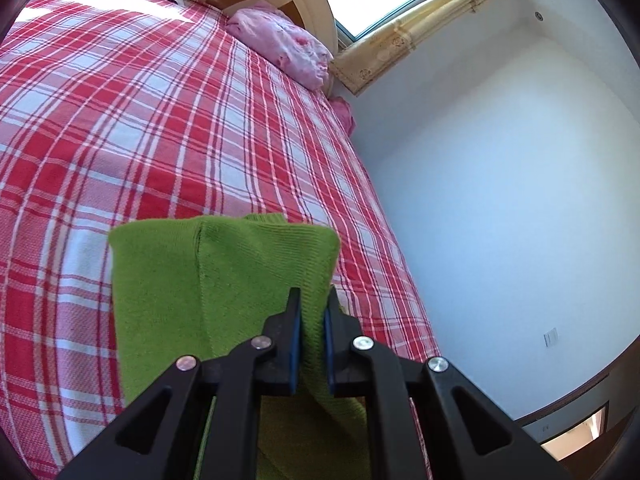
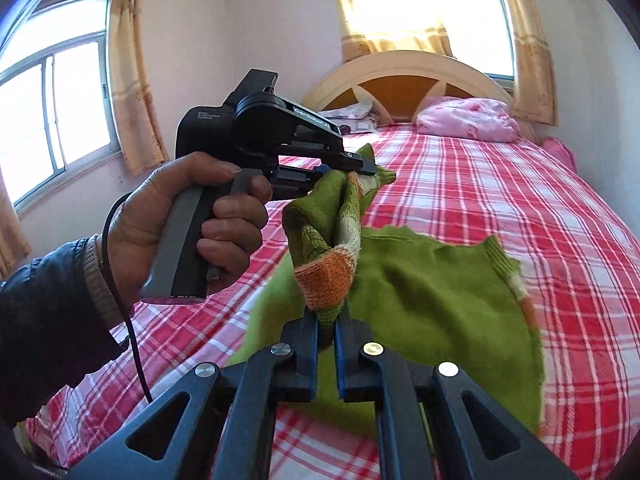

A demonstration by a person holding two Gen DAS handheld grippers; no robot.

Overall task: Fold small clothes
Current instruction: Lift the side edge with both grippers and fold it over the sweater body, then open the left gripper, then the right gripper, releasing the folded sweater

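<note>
A green sweater (image 2: 420, 280) is held up over the bed (image 2: 520, 208), near its foot. It is pinched by the left gripper (image 1: 313, 300) and the right gripper (image 2: 328, 320), both clamped on knit.

free: plaid bedspread (image 1: 140, 128) mid-bed | blocked: pink pillow (image 1: 284, 44), headboard (image 2: 404, 76), wall (image 1: 500, 200)

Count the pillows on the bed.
2: a pink pillow at the headboard's right side, and a white patterned pillow at its left, partly hidden behind the left tool.
</note>
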